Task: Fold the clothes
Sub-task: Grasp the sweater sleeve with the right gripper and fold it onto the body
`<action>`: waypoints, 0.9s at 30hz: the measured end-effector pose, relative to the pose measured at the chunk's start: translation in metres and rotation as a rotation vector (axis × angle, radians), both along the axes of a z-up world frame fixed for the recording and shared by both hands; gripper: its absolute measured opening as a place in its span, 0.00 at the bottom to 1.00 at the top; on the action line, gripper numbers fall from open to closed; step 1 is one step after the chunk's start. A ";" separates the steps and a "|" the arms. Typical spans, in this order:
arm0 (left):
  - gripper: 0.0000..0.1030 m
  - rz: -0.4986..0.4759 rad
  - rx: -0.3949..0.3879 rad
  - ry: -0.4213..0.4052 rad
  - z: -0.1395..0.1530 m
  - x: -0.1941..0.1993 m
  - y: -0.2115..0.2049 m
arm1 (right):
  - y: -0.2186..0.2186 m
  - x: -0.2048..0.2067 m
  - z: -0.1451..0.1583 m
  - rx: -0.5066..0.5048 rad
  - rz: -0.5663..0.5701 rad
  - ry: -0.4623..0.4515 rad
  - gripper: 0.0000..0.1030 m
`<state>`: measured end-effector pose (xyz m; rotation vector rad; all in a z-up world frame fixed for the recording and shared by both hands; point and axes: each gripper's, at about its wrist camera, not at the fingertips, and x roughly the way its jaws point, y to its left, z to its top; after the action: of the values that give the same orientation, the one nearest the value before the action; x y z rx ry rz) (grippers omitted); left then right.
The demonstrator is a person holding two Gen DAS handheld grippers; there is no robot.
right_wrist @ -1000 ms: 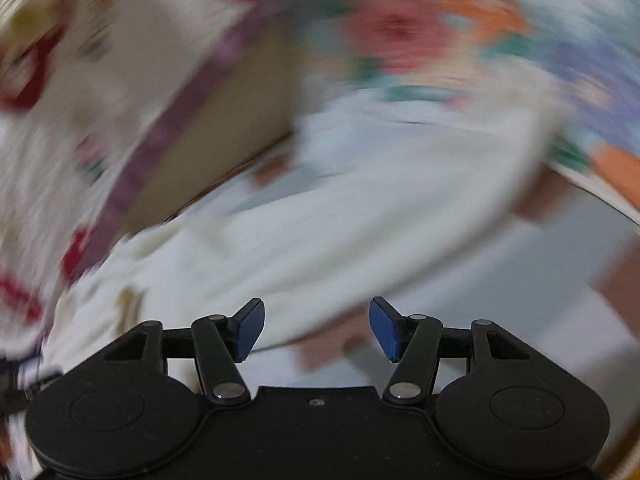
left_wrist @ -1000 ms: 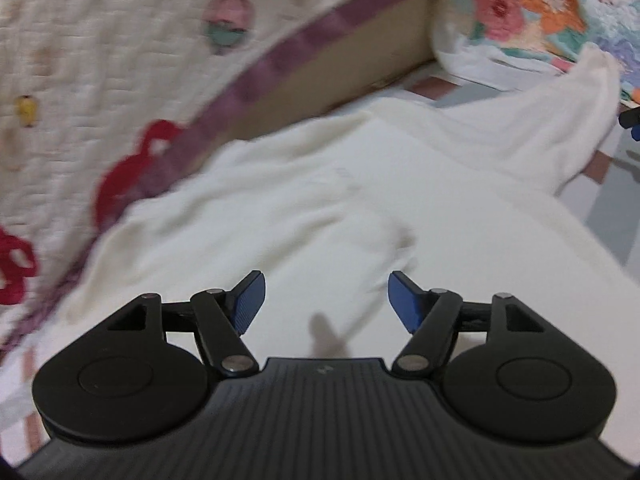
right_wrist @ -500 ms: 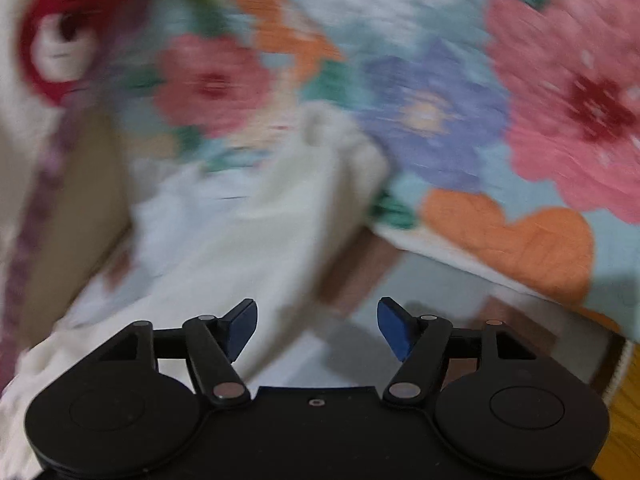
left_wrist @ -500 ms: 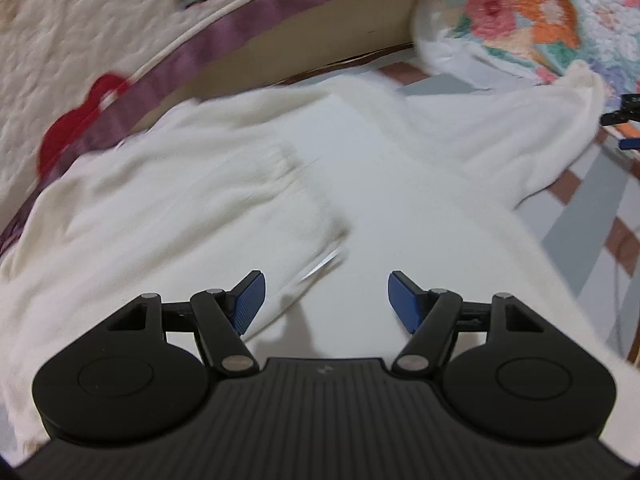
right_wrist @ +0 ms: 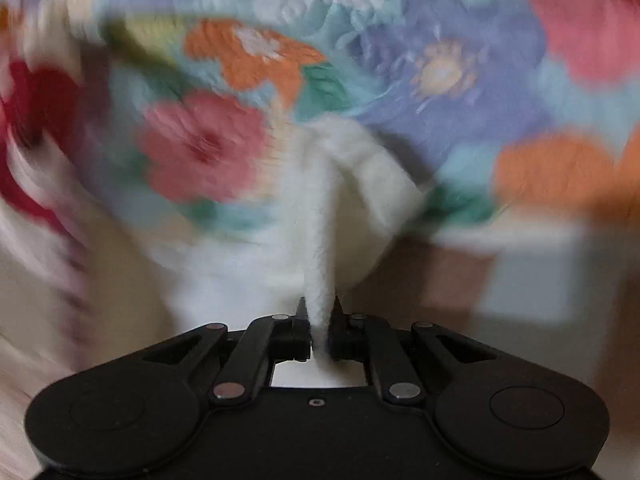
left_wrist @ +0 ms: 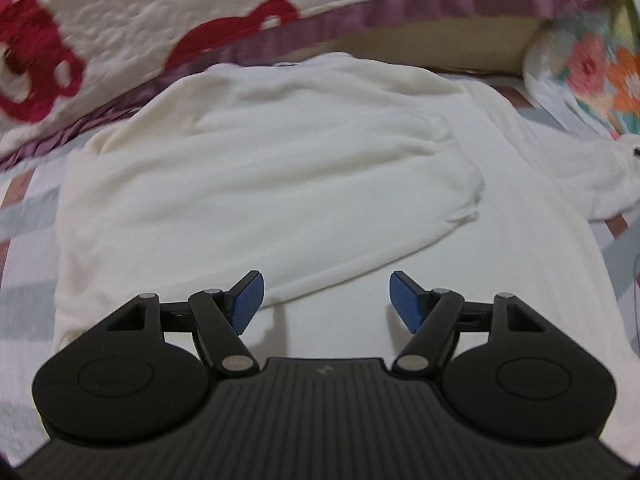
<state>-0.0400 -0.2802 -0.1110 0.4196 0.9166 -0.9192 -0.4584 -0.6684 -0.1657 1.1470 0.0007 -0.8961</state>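
The right gripper (right_wrist: 319,330) is clamped tight on a bunched ridge of the white fleece top (left_wrist: 280,184), at the end of its sleeve (right_wrist: 320,216), which rises up the middle of the right wrist frame against the floral quilt (right_wrist: 440,64). The left gripper (left_wrist: 326,300) stands wide apart and holds nothing, hovering over the lower middle of the garment.

In the left wrist view the top fills the centre of the frame, lying flat on the striped bedsheet (left_wrist: 28,240). One sleeve is already laid across its body; the other (left_wrist: 600,176) trails to the right edge. Its long axis runs from the bottom of the frame toward the top, with what looks like the neck end pointing at the bear-print quilt (left_wrist: 120,40) along the upper edge.

The risk, as I judge it, is drag. Only a narrow pinch of plush fabric is held, so a quick pull could let it slip, and with nothing pinning the body, hauling the sleeve could skew the whole top and disturb the folded sleeve.
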 end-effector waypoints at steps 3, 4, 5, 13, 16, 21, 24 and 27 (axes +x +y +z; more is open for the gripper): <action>0.70 0.045 -0.022 0.015 -0.003 0.004 0.006 | -0.002 0.016 0.009 -0.010 0.044 -0.137 0.10; 0.70 0.059 -0.029 0.020 -0.003 0.005 0.008 | -0.003 0.021 0.012 -0.013 0.058 -0.183 0.10; 0.70 0.074 -0.036 0.025 -0.004 0.007 0.010 | 0.001 0.033 0.020 -0.030 0.101 -0.215 0.10; 0.70 0.193 -0.095 0.064 -0.011 0.018 0.025 | 0.111 0.191 0.095 -0.311 0.626 -0.227 0.10; 0.70 0.233 -0.114 0.079 -0.013 0.021 0.030 | 0.167 0.247 0.099 -0.409 0.799 -0.131 0.14; 0.70 0.260 -0.125 0.098 -0.016 0.025 0.039 | 0.229 0.299 0.055 -0.426 1.061 0.216 0.36; 0.70 0.259 -0.126 0.108 -0.017 0.027 0.042 | 0.252 0.283 0.043 -0.640 1.136 0.426 0.36; 0.70 0.253 -0.129 0.136 -0.018 0.031 0.039 | 0.260 0.248 0.035 -0.813 1.091 0.640 0.42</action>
<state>-0.0088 -0.2415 -0.1292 0.1273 1.0028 -0.7754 -0.2105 -0.4087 -0.1312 -0.0245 0.6644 -0.1664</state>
